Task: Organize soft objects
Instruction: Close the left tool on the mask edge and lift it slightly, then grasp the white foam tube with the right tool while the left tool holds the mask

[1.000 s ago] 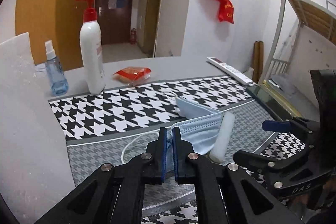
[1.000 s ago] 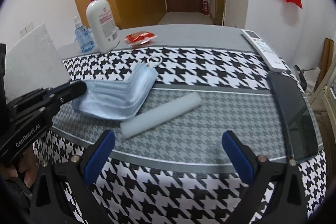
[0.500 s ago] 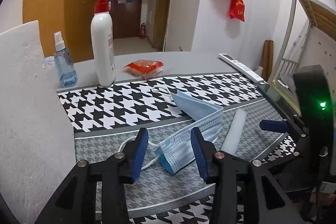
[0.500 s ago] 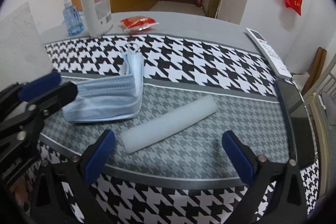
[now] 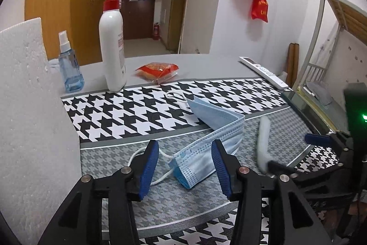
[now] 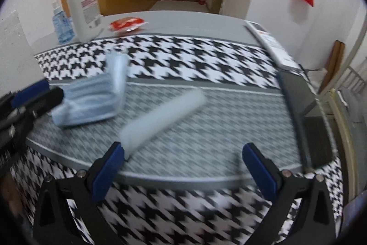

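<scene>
A folded light-blue face mask (image 5: 211,137) lies on the houndstooth mat, its near end between the fingertips of my left gripper (image 5: 184,167), which is open and not touching it. The mask also shows in the right wrist view (image 6: 91,98). A white foam roll (image 6: 160,116) lies on the grey part of the mat, to the right of the mask; it shows in the left wrist view (image 5: 262,141) too. My right gripper (image 6: 183,167) is open and empty, low at the table's front edge, its left fingertip close to the roll's near end.
A white pump bottle (image 5: 112,45), a blue spray bottle (image 5: 68,66) and a red packet (image 5: 158,69) stand at the back. A remote (image 5: 263,71) and a dark slab (image 6: 298,111) lie at the right edge. A white foam block (image 5: 25,107) stands at the left.
My left gripper has opened, let go of the mask and drawn back a little. My right gripper has moved forward toward the foam roll; its view is blurred.
</scene>
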Available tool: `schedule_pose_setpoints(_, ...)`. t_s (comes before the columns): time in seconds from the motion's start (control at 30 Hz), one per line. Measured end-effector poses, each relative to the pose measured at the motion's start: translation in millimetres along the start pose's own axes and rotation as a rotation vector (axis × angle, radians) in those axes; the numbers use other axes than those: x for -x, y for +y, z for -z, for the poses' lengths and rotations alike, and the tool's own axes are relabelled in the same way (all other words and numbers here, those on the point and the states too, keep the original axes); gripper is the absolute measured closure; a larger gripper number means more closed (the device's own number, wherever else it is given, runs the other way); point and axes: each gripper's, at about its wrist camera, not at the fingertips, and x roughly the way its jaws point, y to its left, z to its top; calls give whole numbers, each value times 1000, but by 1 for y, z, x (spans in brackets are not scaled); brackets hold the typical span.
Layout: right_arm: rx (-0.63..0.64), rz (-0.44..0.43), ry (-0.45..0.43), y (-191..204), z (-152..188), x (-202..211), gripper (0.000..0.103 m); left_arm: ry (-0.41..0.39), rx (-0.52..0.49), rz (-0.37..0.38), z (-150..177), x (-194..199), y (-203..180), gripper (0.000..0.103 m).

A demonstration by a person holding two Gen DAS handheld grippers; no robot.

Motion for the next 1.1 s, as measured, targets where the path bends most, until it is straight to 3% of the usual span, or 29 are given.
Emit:
schedule_pose_setpoints(0.1,-39,81,7,-21,11,5,0,11,3,4,1,-1,-1,53)
schedule_pose_setpoints(0.23,-107,74,-9,-36,16,13,0,8,-2,6,1,-1,-2,53)
schedule_pose_setpoints(0.5,-141,-86,-36,-25,6,15,1,9,-3,13,2,-1,-3,48)
schedule_pose_setpoints(0.67,-167,-118,-3,-16,-2,3,25,7,9,11,3,1,-2,48)
schedule_pose_setpoints(0.77,-174,-118,8,-8,-3,-2,30,4,9,17,4,3,-4,48)
schedule_pose_setpoints(0.9,-195,-63,5,-1,-6,-2,36,-9,-5,16,5,7,-8,48)
schedule_pose_setpoints(1.1,-159,20,6,17,-10,-7,54,-20,29,9,4,11,-1,44)
